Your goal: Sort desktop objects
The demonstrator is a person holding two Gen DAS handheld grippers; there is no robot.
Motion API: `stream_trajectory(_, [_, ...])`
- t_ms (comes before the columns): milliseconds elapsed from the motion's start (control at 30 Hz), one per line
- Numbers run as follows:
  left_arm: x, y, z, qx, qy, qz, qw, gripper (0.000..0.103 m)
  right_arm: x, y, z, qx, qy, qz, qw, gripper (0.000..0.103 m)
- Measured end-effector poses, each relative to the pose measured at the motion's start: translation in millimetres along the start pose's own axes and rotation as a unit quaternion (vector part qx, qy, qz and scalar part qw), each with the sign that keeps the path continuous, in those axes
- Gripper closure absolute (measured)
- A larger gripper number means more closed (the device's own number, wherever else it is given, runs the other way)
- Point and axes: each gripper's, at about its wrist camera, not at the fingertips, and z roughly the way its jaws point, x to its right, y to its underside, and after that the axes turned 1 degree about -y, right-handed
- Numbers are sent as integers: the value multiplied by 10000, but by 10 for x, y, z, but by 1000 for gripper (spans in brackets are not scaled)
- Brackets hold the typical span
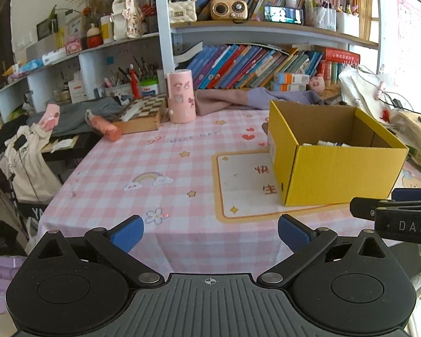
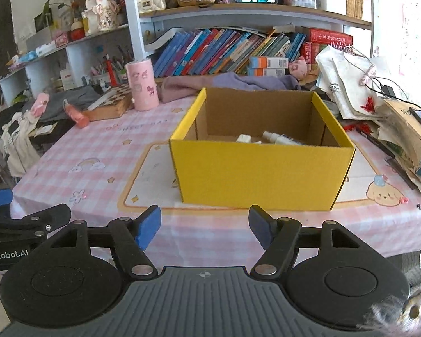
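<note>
The counter (image 2: 103, 151), under a pink checked cloth, is nearly bare in the middle, which suggests most of the sorting is done. The yellow box (image 2: 255, 174) sits open-topped on a printed mat, so things can be dropped straight in; a white spray bottle (image 2: 278, 138) and other small items lie on its floor. Both tongs hang at the counter's near edge, holding nothing: the left tongs (image 1: 210, 231) stand wide apart, the right tongs (image 2: 205, 229) apart but narrower, apparently after a drop.
</note>
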Motion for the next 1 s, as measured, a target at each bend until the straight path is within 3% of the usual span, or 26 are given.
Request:
stream_trajectory(533, [-109,133,-125,-114,83,-91,9999,0,-164,166,-118,-145,41,-70,9999,18])
stream_trajectory(1000, [-146,149,-124,-164,67,-162,9997,0,-215,191,-132,-241,71,-155,9996,16])
